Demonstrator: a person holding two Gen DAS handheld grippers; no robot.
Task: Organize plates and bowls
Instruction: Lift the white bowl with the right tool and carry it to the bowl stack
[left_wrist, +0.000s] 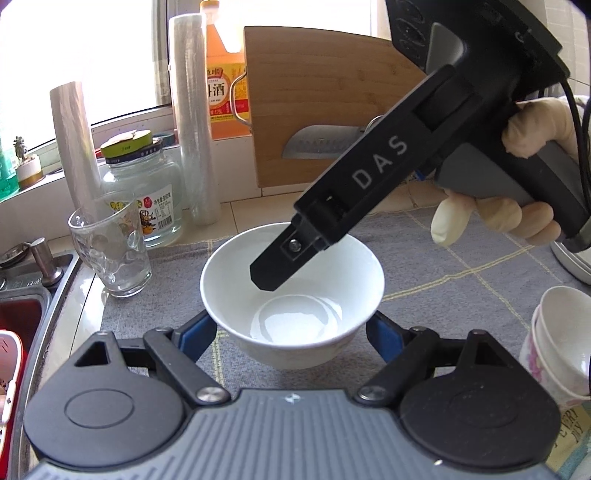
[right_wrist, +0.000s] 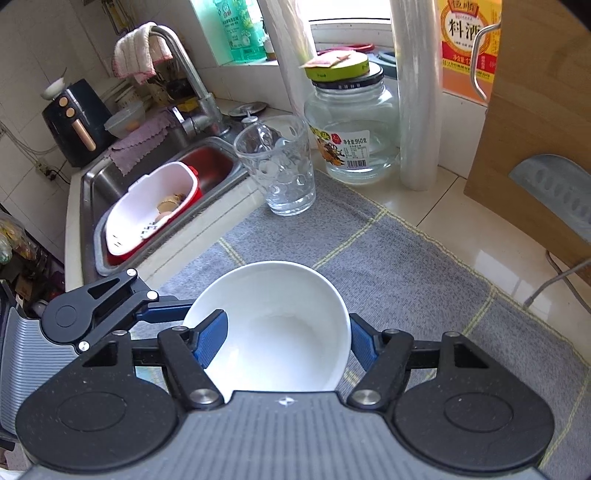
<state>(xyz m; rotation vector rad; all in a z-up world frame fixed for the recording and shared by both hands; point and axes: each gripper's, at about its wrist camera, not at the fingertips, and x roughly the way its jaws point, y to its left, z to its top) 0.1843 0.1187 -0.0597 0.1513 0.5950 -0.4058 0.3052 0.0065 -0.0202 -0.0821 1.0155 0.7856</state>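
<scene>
Keep both grips firm and level, lifting slowly to avoid tipping the white bowl (left_wrist: 332, 280) toward the drinking glass (left_wrist: 110, 251). Over the grey cloth (left_wrist: 443, 280) on the surface, clamped by the outer walls in the half-open left hand-held gripper (left_wrist: 291, 336). Pinched too by the right hand-held gripper (right_wrist: 287, 343), closed down, one pad inside the rim, the other outside.
</scene>
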